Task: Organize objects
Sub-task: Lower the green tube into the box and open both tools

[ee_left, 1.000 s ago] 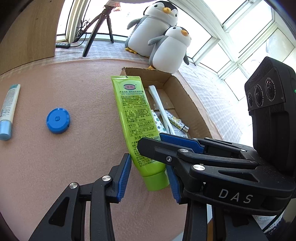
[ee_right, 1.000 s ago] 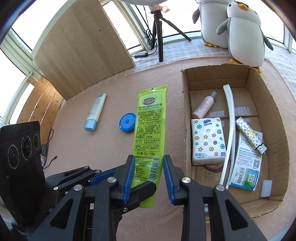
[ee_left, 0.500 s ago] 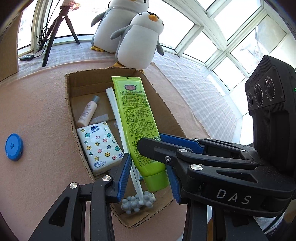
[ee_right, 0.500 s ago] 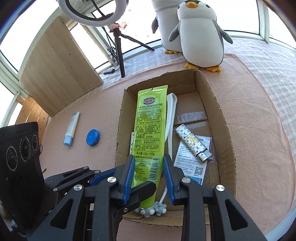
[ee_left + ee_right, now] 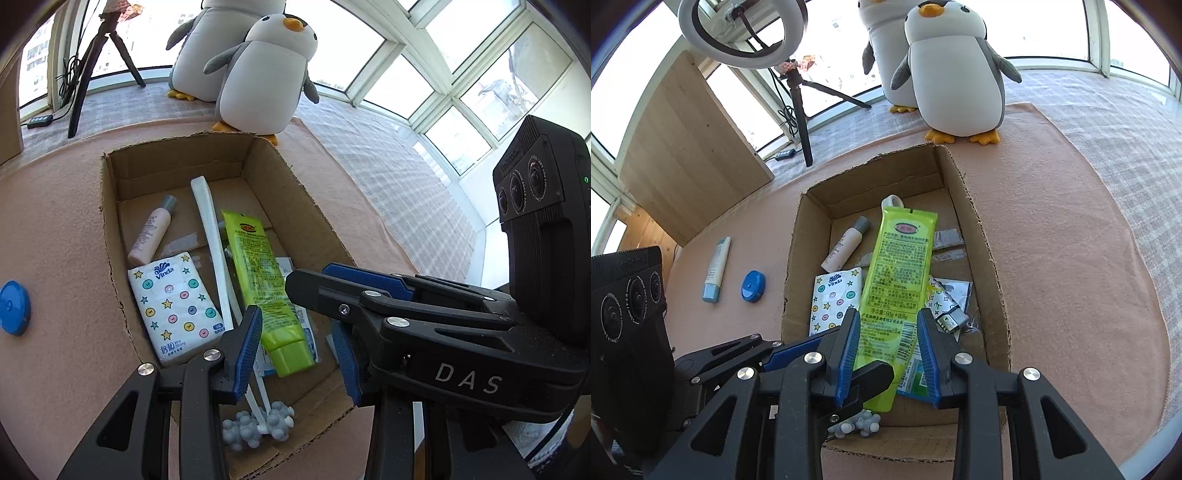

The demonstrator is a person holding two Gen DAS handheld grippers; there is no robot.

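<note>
A cardboard box sits open on the pink mat. A lime-green tube slants over the items in it, far end low, cap end towards me. My right gripper is shut on the tube, its blue pads against the tube's sides near the barcode. My left gripper stands open around the cap, with a gap on each side. One black finger of each gripper crosses into the other view. The cap is partly hidden in the right wrist view.
In the box lie a starred tissue pack, a small bottle, a white stick, a lighter and a paper packet. A blue lid and a blue-capped tube lie left of it. Plush penguins stand behind.
Both grippers have carried the green tube from over the mat to over the box. In the last half second the tube's far end has tipped down and its cap sits lower between the left jaws.
</note>
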